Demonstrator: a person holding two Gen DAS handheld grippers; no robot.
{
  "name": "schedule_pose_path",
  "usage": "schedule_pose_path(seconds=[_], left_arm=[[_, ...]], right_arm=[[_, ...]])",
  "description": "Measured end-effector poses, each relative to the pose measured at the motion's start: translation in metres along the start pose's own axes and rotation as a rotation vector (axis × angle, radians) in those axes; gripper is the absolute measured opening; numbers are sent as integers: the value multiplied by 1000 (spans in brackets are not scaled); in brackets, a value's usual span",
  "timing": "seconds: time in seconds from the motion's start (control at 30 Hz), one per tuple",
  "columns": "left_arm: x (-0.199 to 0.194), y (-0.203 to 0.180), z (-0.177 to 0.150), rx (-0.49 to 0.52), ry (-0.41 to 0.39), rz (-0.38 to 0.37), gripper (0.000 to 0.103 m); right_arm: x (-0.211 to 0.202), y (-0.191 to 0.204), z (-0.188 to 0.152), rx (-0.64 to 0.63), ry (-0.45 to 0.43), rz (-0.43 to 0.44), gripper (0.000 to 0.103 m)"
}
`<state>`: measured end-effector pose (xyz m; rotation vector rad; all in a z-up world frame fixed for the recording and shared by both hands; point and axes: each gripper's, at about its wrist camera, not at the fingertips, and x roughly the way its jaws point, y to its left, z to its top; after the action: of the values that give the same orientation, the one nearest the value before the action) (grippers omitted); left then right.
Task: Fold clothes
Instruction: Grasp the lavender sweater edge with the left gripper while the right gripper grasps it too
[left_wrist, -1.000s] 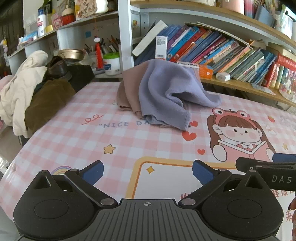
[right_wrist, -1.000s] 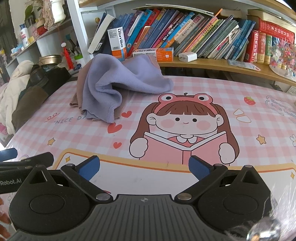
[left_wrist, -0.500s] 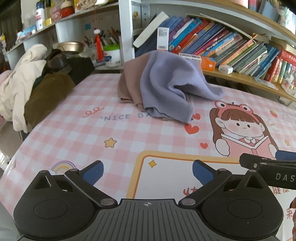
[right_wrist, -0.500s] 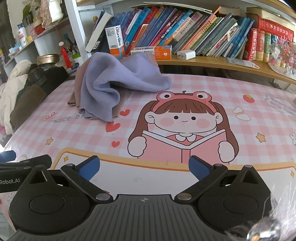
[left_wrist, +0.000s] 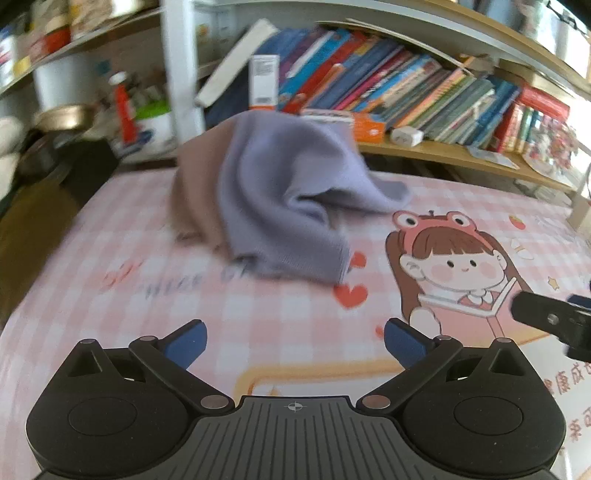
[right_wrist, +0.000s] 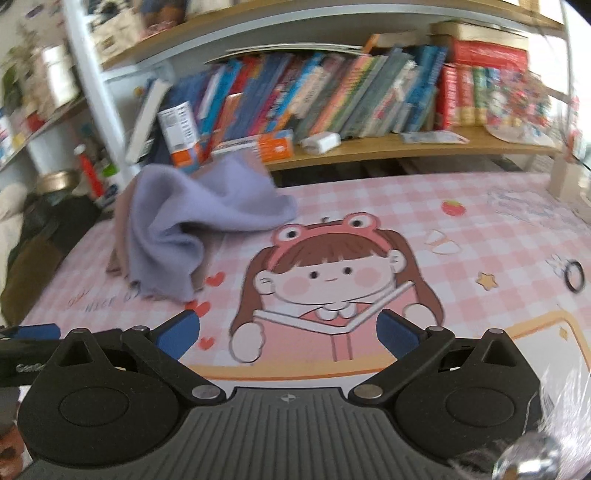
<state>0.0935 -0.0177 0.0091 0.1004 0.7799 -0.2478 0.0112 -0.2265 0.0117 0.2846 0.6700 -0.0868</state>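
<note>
A crumpled lavender cloth (left_wrist: 284, 195) lies heaped over a tan-pink cloth (left_wrist: 195, 192) at the far left of the pink checked table (left_wrist: 277, 317). The same lavender cloth (right_wrist: 184, 229) and tan-pink cloth (right_wrist: 123, 225) show at the left of the right wrist view. My left gripper (left_wrist: 293, 341) is open and holds nothing, a short way in front of the heap. My right gripper (right_wrist: 288, 336) is open too, over the cartoon girl print (right_wrist: 328, 273), with the heap ahead to its left. The right gripper's fingers (left_wrist: 550, 319) reach in at the left wrist view's right edge.
A low shelf of books (right_wrist: 369, 99) runs behind the table. Jars, a bowl and bottles (left_wrist: 122, 110) crowd the shelf at the far left. Coats (right_wrist: 26, 258) are piled beyond the table's left edge. A black ring (right_wrist: 574, 276) lies at the right.
Both grippers have moved forward over the table toward the cloth heap, which now looks larger and nearer. Both views are blurred with motion. The jaws stay open.
</note>
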Motion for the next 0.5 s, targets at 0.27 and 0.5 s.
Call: schedule_pose_path(seconds=[0.27,0.5], left_arm=[[46,-19,31,180,-215,20,84],[90,-23,57,269,-207,104,63]], right_arm=[[-14,2,-8,57,-10,-39,103],[-28,11,-15,73,-16,-71,103]])
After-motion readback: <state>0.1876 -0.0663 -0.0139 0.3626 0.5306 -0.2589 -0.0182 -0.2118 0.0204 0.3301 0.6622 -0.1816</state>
